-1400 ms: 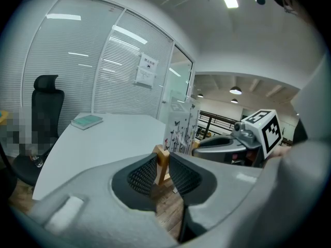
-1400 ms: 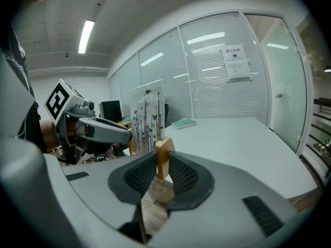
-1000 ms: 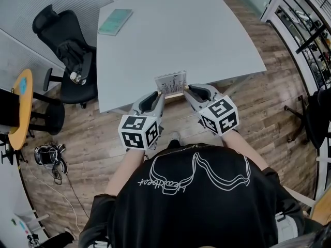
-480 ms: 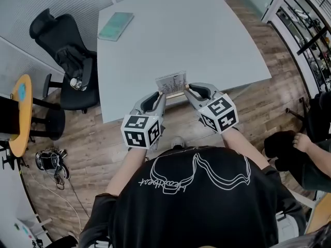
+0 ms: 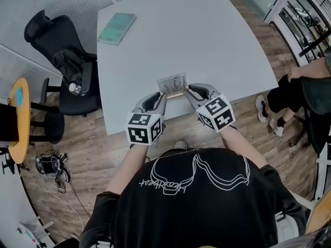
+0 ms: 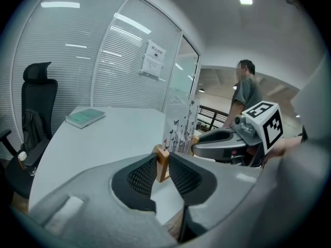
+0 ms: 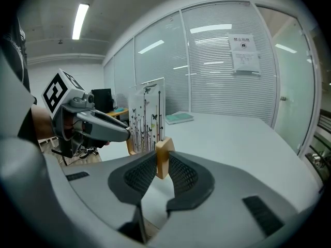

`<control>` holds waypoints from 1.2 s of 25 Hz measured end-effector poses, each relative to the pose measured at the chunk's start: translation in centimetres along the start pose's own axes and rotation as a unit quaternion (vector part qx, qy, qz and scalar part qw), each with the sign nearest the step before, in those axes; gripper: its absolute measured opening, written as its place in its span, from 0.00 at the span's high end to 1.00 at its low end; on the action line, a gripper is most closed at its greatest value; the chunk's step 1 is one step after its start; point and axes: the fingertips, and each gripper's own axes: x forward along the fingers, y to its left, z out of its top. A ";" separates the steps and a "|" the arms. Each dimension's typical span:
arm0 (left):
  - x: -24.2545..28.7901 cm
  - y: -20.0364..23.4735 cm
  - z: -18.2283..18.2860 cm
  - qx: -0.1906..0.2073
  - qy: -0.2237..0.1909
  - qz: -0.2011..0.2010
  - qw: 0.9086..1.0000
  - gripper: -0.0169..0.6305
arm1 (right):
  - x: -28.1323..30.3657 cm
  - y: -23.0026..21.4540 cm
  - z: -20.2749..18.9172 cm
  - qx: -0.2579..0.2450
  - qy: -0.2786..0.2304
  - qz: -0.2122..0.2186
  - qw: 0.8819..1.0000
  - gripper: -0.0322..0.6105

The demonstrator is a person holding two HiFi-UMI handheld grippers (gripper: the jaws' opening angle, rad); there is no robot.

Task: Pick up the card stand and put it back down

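The wooden-based clear card stand (image 5: 171,84) at the grey bench's (image 5: 207,35) near edge is clamped at its ends by the left gripper (image 5: 159,96) and the right gripper (image 5: 189,90). Lift and set-down are judged still pending.

A pale grey counter with a curved near edge (image 5: 207,35) stood on a wood-plank floor (image 5: 103,133). A thin teal book (image 5: 117,28) lay flat near the counter's far left corner. A black high-backed office chair (image 5: 67,61) stood just beside the counter's left edge. Further left was a round yellow-topped side table (image 5: 19,112), and what looked like a pair of shoes (image 5: 51,165) lay on the floor near it. At the right, a seated person's legs in dark trousers (image 5: 289,94) showed. Behind the counter ran a glass partition with white blinds (image 7: 217,81), with a white paper notice (image 7: 243,53) stuck to it.
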 end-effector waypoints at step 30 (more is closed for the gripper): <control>9.3 7.8 -7.8 -0.016 0.091 -0.028 0.995 0.85 | 11.5 -3.4 -8.2 0.029 0.092 -0.020 0.995 0.83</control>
